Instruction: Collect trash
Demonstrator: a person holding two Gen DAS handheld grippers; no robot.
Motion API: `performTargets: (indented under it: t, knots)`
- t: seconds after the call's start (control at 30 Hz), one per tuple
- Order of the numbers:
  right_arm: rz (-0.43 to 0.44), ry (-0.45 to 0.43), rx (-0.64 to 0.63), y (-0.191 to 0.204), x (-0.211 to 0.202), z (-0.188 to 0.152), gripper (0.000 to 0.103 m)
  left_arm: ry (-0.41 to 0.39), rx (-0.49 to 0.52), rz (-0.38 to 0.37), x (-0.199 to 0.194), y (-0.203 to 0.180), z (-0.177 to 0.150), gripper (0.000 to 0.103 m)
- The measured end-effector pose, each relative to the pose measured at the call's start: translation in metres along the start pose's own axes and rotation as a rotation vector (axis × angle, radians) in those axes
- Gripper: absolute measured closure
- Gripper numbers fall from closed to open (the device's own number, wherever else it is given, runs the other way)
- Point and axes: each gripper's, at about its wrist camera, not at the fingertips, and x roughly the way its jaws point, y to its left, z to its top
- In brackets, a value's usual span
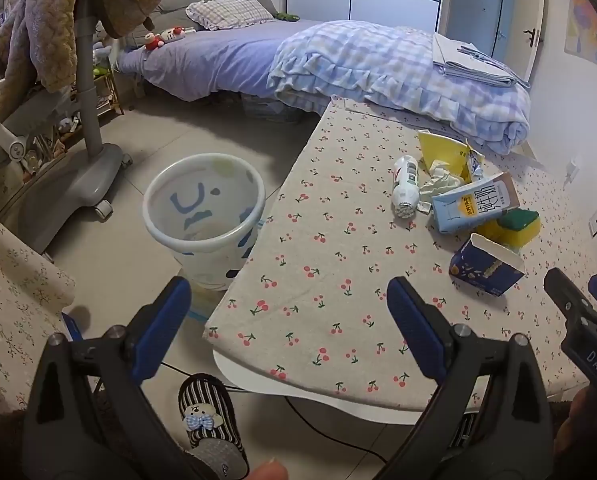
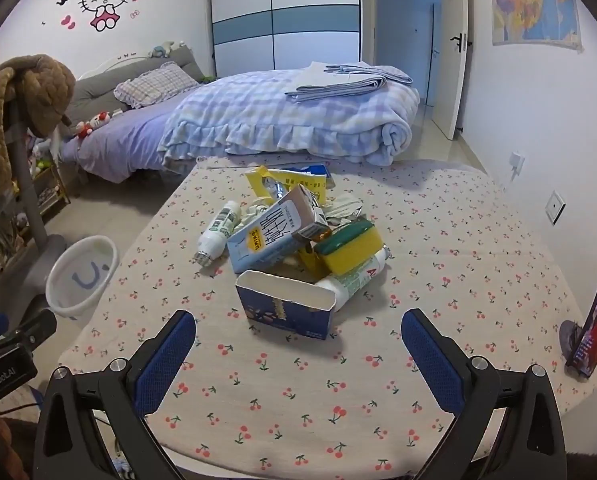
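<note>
A pile of trash lies on the cherry-print table (image 2: pixel 298 380): a dark blue open carton (image 2: pixel 286 308) nearest me, a light blue milk carton (image 2: pixel 270 236), a yellow-green sponge (image 2: pixel 348 248), a white bottle (image 2: pixel 218 232), yellow packaging (image 2: pixel 290 180) and crumpled paper. The left wrist view shows the dark blue carton (image 1: pixel 486 266), milk carton (image 1: pixel 474 208) and bottle (image 1: pixel 405 186). A white trash bin (image 1: pixel 204 216) stands on the floor left of the table, also in the right wrist view (image 2: pixel 82 276). My left gripper (image 1: pixel 288 312) is open over the table's left corner. My right gripper (image 2: pixel 298 344) is open, just short of the dark blue carton.
A bed with a checked blanket (image 2: pixel 290 120) lies behind the table. A grey rolling stand (image 1: pixel 86 100) draped with a brown throw stands left of the bin. A phone (image 2: pixel 594 320) on a holder stands at the table's right edge. A striped slipper (image 1: pixel 210 420) is on the floor.
</note>
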Motion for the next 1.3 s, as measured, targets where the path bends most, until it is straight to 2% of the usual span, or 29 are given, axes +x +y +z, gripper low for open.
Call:
performTargets:
  t: [1.3]
  knots:
    - [0.034,-0.002,0.006,0.008,-0.004,0.001,0.0,-0.005,-0.021,-0.016,-0.003,0.007,0.003,0.005]
